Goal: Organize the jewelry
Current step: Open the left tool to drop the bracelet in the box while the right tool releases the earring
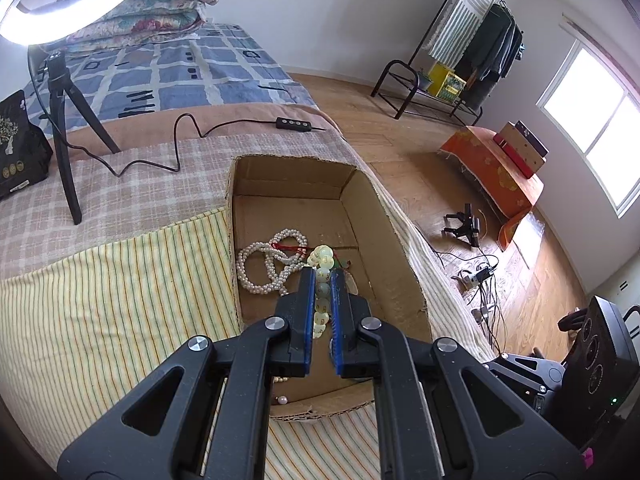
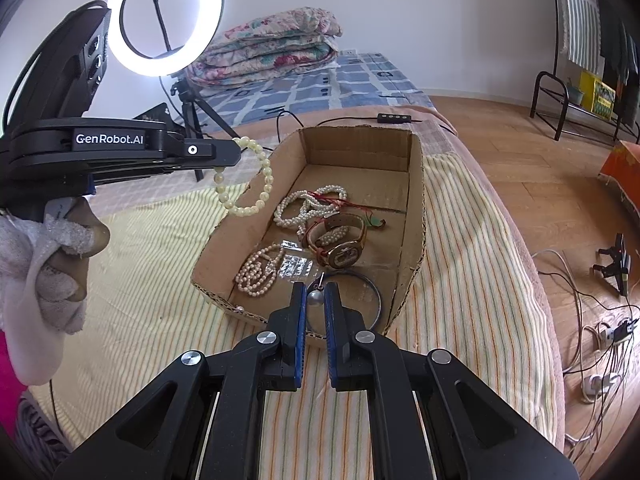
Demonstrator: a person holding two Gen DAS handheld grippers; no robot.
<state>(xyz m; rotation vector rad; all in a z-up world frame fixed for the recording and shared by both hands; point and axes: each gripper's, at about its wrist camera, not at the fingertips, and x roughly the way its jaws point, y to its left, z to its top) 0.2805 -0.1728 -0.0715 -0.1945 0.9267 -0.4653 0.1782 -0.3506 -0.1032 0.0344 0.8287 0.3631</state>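
Cream-coloured beads, some with small printed marks, make up the bracelet [image 2: 248, 178] that the left gripper [image 1: 323, 276] holds: its fingers [image 1: 306, 300] are pinched nearly together on the strand, which runs up the narrow gap between the blue pads in the left wrist view. From the right wrist view this gripper reaches in level from the left, borne by a hand [image 2: 48, 248] in a pale knit glove, and the bracelet hangs as an open loop from the tips, in front of the left wall of the cardboard box [image 2: 416, 208] and clear of the bed. The right gripper [image 2: 316, 292] points down over the near end of the box, its fingers [image 2: 296, 312] drawn close on a small silver ball [image 2: 315, 298] with a thin pin standing up from it, caught just between the tips. The box sits on a striped blanket [image 2: 472, 248] on the bed. In it lie white pearl strands [image 2: 310, 208], a smaller pearl bunch [image 2: 258, 270], a gold watch [image 2: 340, 240] on a brown strap, and a dark thin bangle [image 2: 374, 292] flat on the bottom beside the right tips.
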